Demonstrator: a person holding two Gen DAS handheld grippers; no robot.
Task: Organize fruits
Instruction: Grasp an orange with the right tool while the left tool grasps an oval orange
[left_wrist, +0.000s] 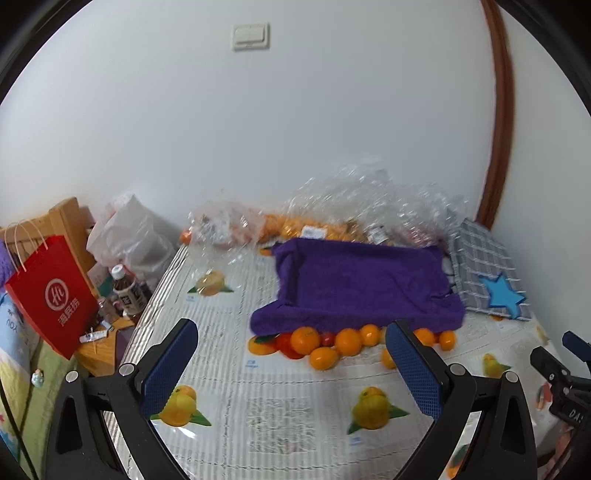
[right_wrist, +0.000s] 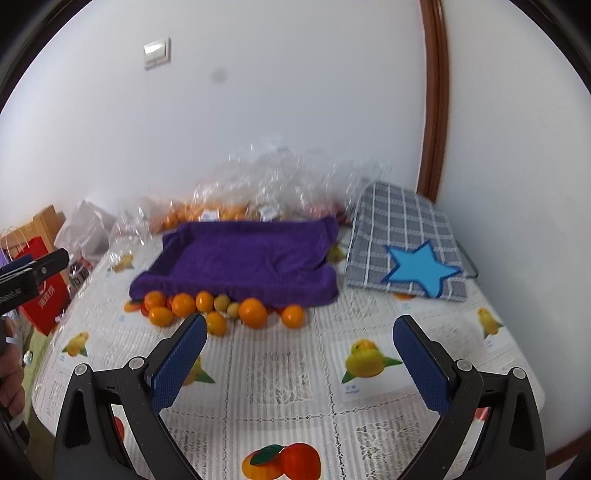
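Observation:
Several loose oranges (left_wrist: 348, 341) (right_wrist: 253, 312) lie in a row on the table, along the near edge of a purple cloth-lined tray (left_wrist: 364, 286) (right_wrist: 243, 258). A couple of small red fruits (left_wrist: 288, 345) and pale yellow ones (right_wrist: 221, 302) sit among them. My left gripper (left_wrist: 291, 332) is open and empty, held above the table just short of the fruit row. My right gripper (right_wrist: 299, 328) is open and empty, also just short of the row. The tray looks empty inside.
Clear plastic bags with more oranges (left_wrist: 295, 225) (right_wrist: 221, 210) are piled at the wall behind the tray. A grey checked cloth with a blue star (left_wrist: 502, 299) (right_wrist: 421, 269) lies right of the tray. A red paper bag (left_wrist: 51, 295) and a bottle (left_wrist: 125, 291) stand left, off the table.

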